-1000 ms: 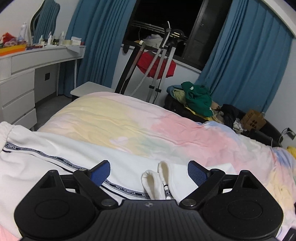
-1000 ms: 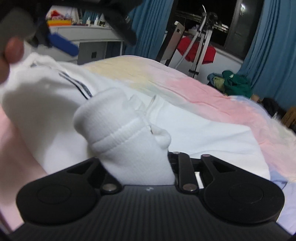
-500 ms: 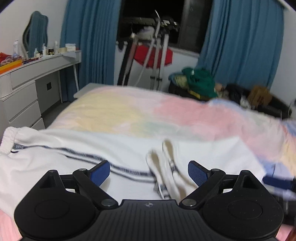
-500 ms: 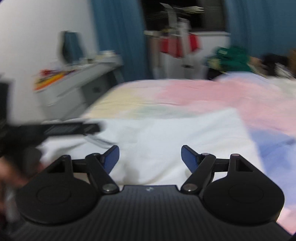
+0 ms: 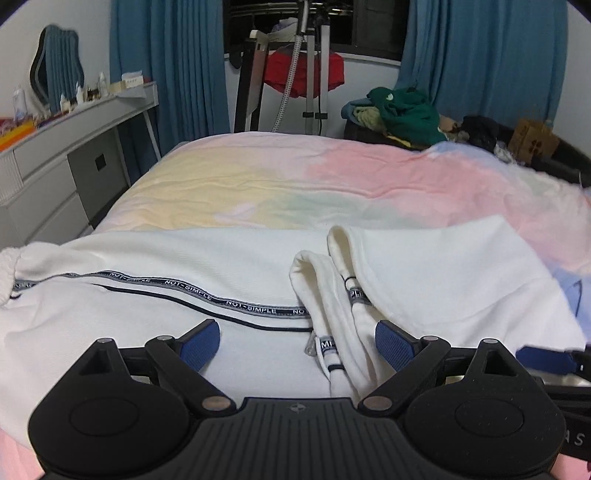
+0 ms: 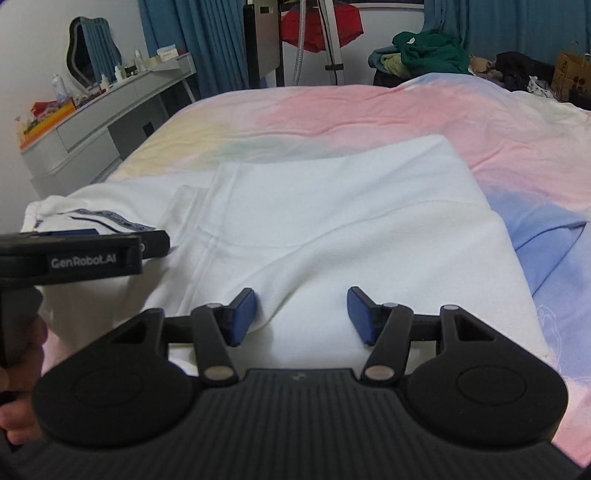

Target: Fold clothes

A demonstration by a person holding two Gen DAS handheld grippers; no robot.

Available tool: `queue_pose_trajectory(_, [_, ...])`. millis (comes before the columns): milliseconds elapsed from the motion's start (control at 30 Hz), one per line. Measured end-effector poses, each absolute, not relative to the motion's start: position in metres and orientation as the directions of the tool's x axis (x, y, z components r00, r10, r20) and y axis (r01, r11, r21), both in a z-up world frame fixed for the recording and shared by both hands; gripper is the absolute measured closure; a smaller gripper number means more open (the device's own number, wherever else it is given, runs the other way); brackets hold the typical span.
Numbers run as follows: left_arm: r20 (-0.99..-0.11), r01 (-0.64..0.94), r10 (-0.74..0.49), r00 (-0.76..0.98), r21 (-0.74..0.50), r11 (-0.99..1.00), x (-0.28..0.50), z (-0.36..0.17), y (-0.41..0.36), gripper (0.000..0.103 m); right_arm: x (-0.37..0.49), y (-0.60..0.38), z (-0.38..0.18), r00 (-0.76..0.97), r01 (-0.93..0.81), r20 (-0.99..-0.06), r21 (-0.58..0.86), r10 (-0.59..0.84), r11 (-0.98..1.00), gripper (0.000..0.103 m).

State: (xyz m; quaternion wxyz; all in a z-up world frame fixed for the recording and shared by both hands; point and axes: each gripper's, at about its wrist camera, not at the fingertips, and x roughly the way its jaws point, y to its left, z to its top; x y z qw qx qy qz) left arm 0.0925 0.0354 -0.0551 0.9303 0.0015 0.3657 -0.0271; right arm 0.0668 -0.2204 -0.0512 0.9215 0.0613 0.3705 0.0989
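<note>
left tongs wide open, empty, over drawstrings | right tongs wide open, empty | white pants folded, flat on bed

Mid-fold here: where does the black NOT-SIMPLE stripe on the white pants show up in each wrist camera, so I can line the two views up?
Left wrist: the stripe runs from the left edge toward the centre, just above the open left gripper.
Right wrist: a short stretch of the stripe shows at mid-left, above the other gripper's body; the right gripper is open.
Shared landmark: the red cloth on the stand, top centre.
</note>
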Motion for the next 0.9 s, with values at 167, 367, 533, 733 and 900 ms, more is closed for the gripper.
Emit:
queue_pose_trajectory(167, [-0.677, -0.02, -0.105, 0.728, -0.174, 0.985, 0.102, -0.045, 0.072, 0.01, 0.052, -0.229, -0.026, 0.749, -0.216, -0.579, 0.247, 0.322, 0.945, 0.043])
queue_pose_trajectory(367, [-0.68, -0.09, -0.12, 0.723, -0.265, 0.96, 0.112, -0.039, 0.096, 0.011, 0.05, -0.211, -0.027, 0.677, -0.375, -0.547, 0.319, 0.492, 0.87, 0.041])
queue_pose_trajectory(533, [-0.675, -0.096, -0.172, 0.717, -0.34, 0.936, 0.122, -0.046, 0.103, 0.012, 0.057, -0.184, -0.04, 0.644, -0.402, -0.617, 0.229, 0.452, 0.886, 0.048])
queue_pose_trajectory(733, [-0.664, -0.076, -0.273, 0.697, -0.446, 0.892, 0.135, -0.06, 0.105, 0.021, 0.052, -0.181, -0.035, 0.635, -0.405, -0.65, 0.179, 0.417, 0.897, 0.091])
queue_pose_trajectory(900, [-0.657, -0.083, -0.308, 0.688, -0.493, 0.866, 0.146, -0.066, 0.104, 0.03, 0.031, -0.193, -0.004, 0.663, -0.446, -0.588, 0.188, 0.464, 0.875, 0.091])
